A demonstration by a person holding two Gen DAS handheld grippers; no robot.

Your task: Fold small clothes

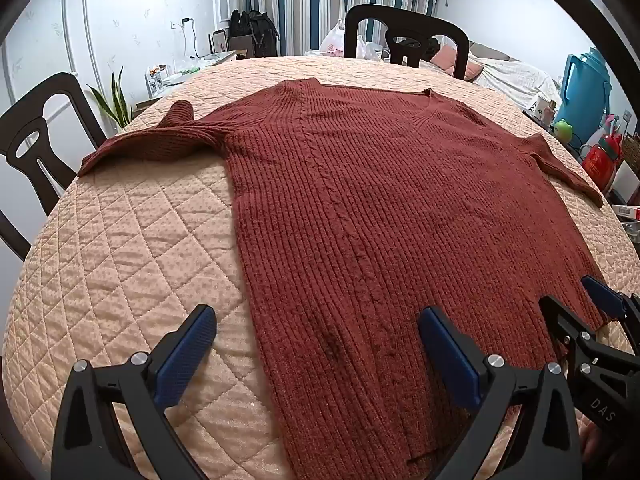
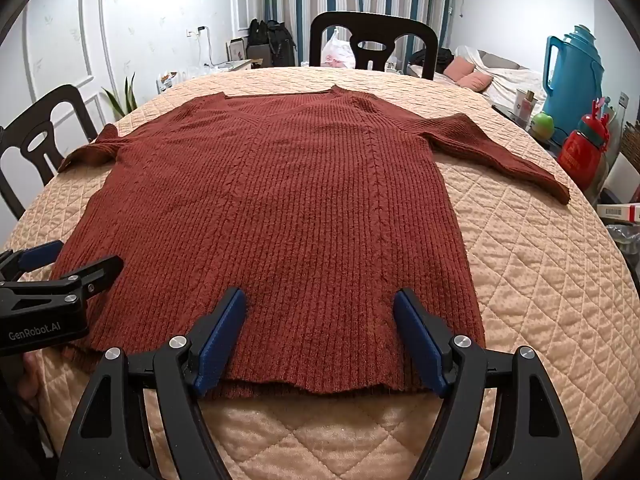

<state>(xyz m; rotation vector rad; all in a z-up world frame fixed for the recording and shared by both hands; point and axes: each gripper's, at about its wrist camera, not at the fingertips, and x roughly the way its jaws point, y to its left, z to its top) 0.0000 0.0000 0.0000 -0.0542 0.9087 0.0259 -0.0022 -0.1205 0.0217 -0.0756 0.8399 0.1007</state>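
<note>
A rust-red ribbed sweater (image 1: 380, 208) (image 2: 280, 208) lies flat and face up on the peach quilted table cover (image 1: 132, 256) (image 2: 540, 272), neck toward the far side, both sleeves spread out. My left gripper (image 1: 316, 320) is open above the hem's left part, one pad over the quilt, the other over the knit. My right gripper (image 2: 320, 304) is open above the hem's right part, with knit between its blue pads but not pinched. Each gripper shows at the edge of the other's view: the right gripper (image 1: 572, 304) and the left gripper (image 2: 84, 256).
Dark chairs stand at the far side (image 2: 372, 44) and the left (image 1: 40, 140). At the right edge are a blue thermos jug (image 2: 576, 76), a red bottle (image 2: 580, 152), a green ball (image 2: 542, 124) and a box (image 2: 620, 212). A plant (image 1: 116, 100) stands left.
</note>
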